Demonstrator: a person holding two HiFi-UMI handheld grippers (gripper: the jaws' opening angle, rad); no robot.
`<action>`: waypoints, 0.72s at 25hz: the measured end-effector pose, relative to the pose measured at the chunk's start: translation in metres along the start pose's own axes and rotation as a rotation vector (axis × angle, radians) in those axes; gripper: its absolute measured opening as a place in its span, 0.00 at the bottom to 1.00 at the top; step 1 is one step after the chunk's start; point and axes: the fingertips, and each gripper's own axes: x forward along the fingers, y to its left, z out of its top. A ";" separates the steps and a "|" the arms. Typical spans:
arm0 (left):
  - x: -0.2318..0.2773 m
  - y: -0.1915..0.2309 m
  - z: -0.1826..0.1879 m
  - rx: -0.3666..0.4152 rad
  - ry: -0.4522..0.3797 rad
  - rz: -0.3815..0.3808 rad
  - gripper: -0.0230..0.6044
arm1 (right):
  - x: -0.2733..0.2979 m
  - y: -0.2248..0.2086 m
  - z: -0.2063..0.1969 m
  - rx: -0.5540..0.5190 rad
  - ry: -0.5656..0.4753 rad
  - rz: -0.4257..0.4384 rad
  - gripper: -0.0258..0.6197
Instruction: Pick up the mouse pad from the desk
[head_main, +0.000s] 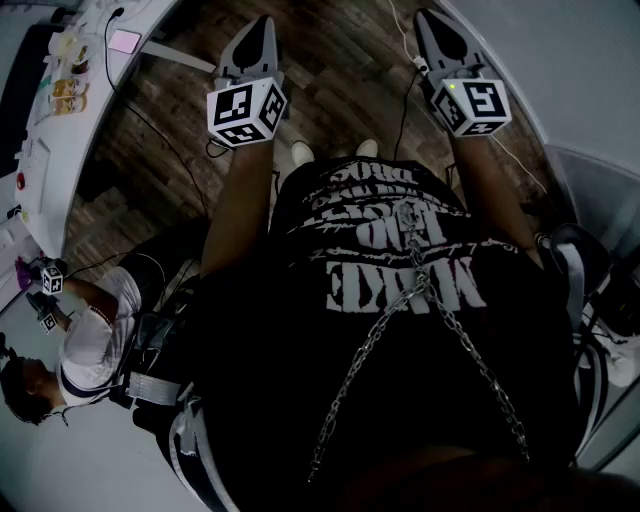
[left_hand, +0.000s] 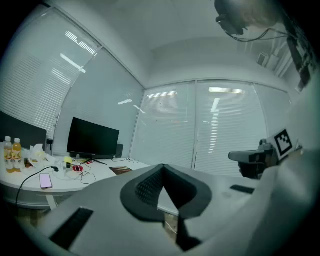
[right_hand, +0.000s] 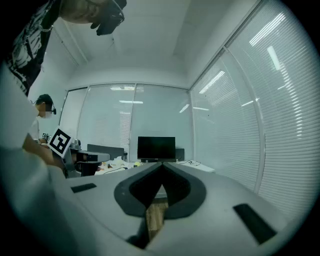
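Left tongs (left_hand: 162, 166) and right tongs (right_hand: 162, 165) are closed, empty; the far-left mouse pad (left_hand: 120, 170) seems thin, floppy: pinch an edge.

right gripper (right_hand: 161, 166): fingers (right_hand: 186, 189) together, empty | monitor (right_hand: 156, 148) on desk (right_hand: 201, 167) ahead

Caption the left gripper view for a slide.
Left gripper, shut and empty, facing a white desk with a dark monitor.

Curved white desk (left_hand: 65, 186) over wood floor (head_main: 340, 70). On the desk: monitor (left_hand: 93, 140) at the back, two bottles (left_hand: 11, 155) at the left end, pink phone (left_hand: 45, 181) on a black cable (left_hand: 30, 176), brown pad (left_hand: 120, 170) right of the monitor. On the floor: dark cord (head_main: 160, 130).
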 end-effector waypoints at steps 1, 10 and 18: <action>0.003 -0.006 -0.001 0.003 -0.001 0.007 0.04 | -0.004 -0.007 -0.001 0.001 -0.002 0.003 0.04; 0.011 -0.053 0.001 0.100 0.015 0.076 0.04 | -0.032 -0.049 0.000 0.001 -0.008 0.052 0.04; 0.004 -0.074 0.014 0.198 0.015 0.108 0.04 | -0.050 -0.060 -0.002 -0.049 0.013 0.073 0.04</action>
